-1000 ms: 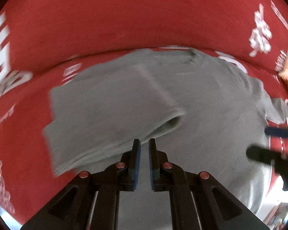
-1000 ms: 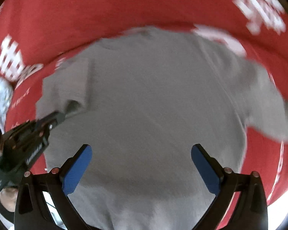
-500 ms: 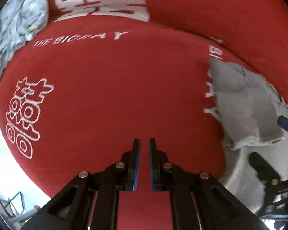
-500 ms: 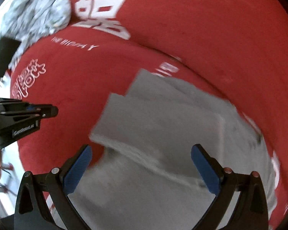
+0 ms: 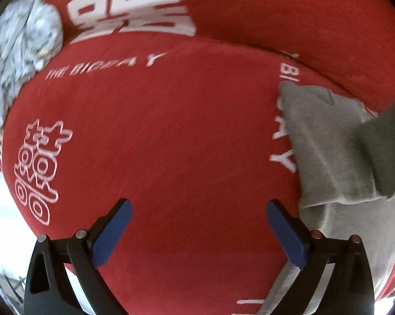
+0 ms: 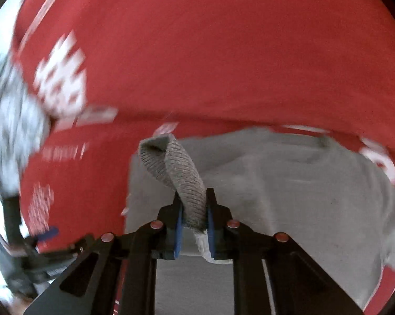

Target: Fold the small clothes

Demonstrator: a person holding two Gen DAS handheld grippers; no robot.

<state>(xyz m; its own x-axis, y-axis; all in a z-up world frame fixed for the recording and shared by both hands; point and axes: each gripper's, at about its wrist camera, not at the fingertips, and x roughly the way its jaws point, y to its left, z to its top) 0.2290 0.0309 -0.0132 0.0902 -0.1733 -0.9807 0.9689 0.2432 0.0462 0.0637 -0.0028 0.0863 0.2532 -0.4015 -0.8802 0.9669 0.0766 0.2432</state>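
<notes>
A grey T-shirt (image 6: 302,191) lies partly folded on a red cloth with white print (image 6: 223,52). My right gripper (image 6: 193,207) is shut on a ribbed grey edge of the shirt (image 6: 176,168), which loops up from the jaws. In the left wrist view the shirt (image 5: 326,144) lies at the right, with a darker flap (image 5: 384,144) raised over it. My left gripper (image 5: 197,225) is open and empty over the bare red cloth (image 5: 171,131), just left of the shirt.
A crumpled grey-white patterned garment (image 5: 16,60) lies at the far left of the cloth and also shows blurred in the right wrist view (image 6: 11,131). The left gripper's black body (image 6: 32,241) shows at the lower left there.
My left gripper has opened wide from shut. My right gripper has closed from wide open onto the shirt's ribbed edge and lifted it.
</notes>
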